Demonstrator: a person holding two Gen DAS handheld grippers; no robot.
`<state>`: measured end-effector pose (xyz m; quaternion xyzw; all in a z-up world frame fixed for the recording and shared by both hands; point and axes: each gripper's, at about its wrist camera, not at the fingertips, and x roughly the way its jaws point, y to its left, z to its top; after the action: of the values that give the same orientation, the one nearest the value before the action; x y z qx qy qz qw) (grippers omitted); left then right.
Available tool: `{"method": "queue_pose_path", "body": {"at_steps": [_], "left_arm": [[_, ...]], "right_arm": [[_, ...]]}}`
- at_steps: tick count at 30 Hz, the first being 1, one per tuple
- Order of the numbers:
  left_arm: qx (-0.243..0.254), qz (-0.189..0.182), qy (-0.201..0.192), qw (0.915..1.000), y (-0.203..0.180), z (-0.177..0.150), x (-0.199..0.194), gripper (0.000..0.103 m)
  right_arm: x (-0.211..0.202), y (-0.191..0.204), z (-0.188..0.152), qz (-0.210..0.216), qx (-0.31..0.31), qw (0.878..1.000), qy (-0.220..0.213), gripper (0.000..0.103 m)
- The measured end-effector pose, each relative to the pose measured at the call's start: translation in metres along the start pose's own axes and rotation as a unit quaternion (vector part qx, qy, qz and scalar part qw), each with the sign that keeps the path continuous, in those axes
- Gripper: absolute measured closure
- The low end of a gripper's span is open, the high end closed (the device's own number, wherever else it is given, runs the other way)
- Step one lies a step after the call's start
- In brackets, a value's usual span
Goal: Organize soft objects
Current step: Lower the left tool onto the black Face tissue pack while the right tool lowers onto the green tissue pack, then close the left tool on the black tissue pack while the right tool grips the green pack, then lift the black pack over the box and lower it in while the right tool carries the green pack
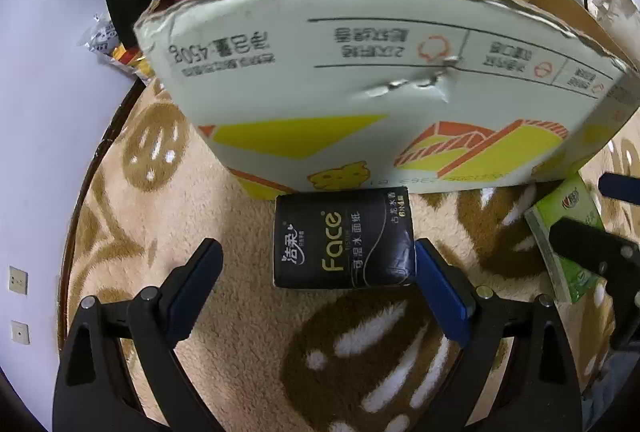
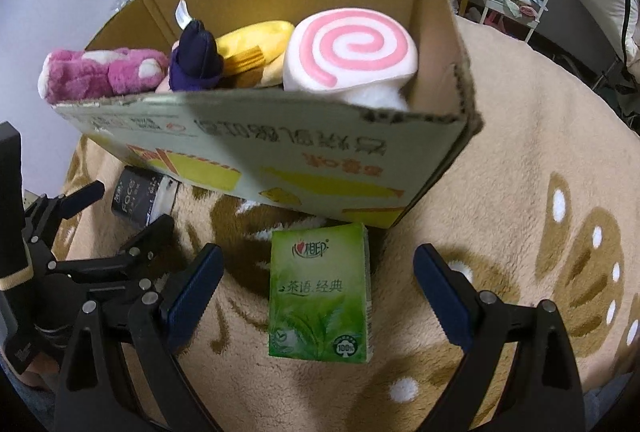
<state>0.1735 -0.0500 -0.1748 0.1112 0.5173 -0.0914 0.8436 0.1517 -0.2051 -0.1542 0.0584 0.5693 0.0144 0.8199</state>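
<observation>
The black tissue pack (image 1: 344,238) is seen at center frame on the patterned rug (image 1: 248,312), just below the cardboard box (image 1: 360,83), between the spread jaws of the left gripper (image 1: 318,272). The green tissue pack (image 2: 320,292) is framed by the right gripper (image 2: 318,280), likewise spread apart, at lower center.

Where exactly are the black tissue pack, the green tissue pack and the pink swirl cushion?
black tissue pack (image 1: 344,238): left wrist view, middle of its printed top face.
green tissue pack (image 2: 320,292): right wrist view, centre of its front face.
pink swirl cushion (image 2: 350,45): right wrist view, centre of the spiral, inside the box.
</observation>
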Motion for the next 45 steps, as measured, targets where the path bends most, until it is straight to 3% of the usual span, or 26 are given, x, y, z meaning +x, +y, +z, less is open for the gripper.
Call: {"method": "queue_pose_path", "body": {"at_steps": [7, 10, 15, 23, 27, 34, 45], "left_arm": [[-0.014, -0.011, 0.006, 0.9998, 0.011, 0.000, 0.008, 0.010], [-0.014, -0.024, 0.008, 0.9996, 0.013, 0.002, 0.007, 0.018], [-0.010, -0.040, 0.006, 0.9991, 0.006, -0.001, 0.004, 0.038], [-0.011, -0.041, 0.004, 0.9991, -0.006, -0.006, -0.004, 0.039], [-0.004, -0.033, -0.006, 0.9994, -0.009, -0.009, -0.011, 0.039], [0.012, -0.027, -0.030, 0.9991, -0.018, -0.018, -0.035, 0.039], [-0.012, -0.003, -0.085, 0.9963, 0.001, -0.032, -0.091, 0.039]], "right_arm": [[0.011, 0.006, -0.003, -0.015, -0.011, 1.000, 0.024, 0.003], [0.014, 0.004, -0.002, -0.016, -0.005, 0.999, 0.035, 0.005], [0.029, -0.002, -0.003, -0.026, -0.004, 0.997, 0.072, 0.028], [0.029, -0.004, -0.006, -0.036, -0.008, 0.997, 0.068, 0.044], [0.026, -0.004, -0.007, -0.033, -0.007, 0.997, 0.064, 0.045], [0.010, 0.006, -0.029, -0.025, -0.011, 0.999, 0.042, 0.046], [-0.056, 0.021, -0.043, -0.014, -0.039, 0.996, -0.081, 0.046]]}}
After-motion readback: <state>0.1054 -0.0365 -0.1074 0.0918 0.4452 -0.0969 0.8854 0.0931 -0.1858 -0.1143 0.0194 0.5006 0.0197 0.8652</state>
